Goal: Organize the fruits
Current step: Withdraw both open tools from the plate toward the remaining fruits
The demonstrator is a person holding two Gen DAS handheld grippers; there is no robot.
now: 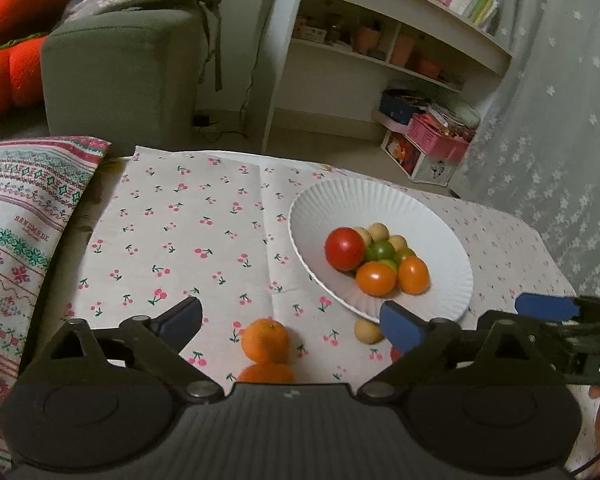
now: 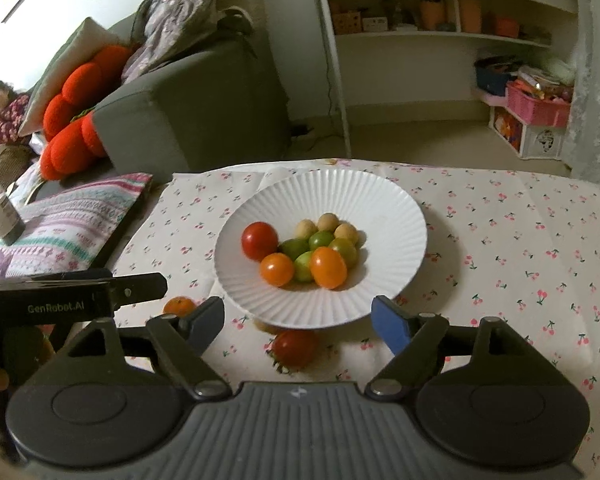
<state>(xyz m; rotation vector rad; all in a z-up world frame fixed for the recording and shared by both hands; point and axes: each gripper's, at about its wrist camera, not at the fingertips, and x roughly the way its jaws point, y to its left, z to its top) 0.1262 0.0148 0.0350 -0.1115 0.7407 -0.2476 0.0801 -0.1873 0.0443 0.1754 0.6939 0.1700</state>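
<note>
A white ribbed plate [image 1: 432, 216] [image 2: 388, 204] on the cherry-print cloth holds a red tomato [image 1: 345, 249] [image 2: 259, 241], two orange fruits [image 1: 376, 278] [image 2: 328, 267], green ones and small beige ones. My left gripper [image 1: 292, 322] is open and empty; a mandarin [image 1: 265, 340] lies on the cloth between its fingers, with a second orange fruit [image 1: 266, 374] just behind it. A small beige fruit [image 1: 368, 331] lies by the plate's near rim. My right gripper [image 2: 298, 322] is open and empty, with a loose red tomato [image 2: 295, 348] between its fingers. The mandarin also shows in the right wrist view [image 2: 179, 306].
A patterned cushion [image 1: 24, 216] [image 2: 68, 220] lies at the table's left edge. A grey sofa [image 1: 120, 80] with red cushions stands behind. White shelves [image 1: 384, 48] and a pink basket [image 1: 436, 136] stand at the back right. A person [image 2: 0, 108] sits far left.
</note>
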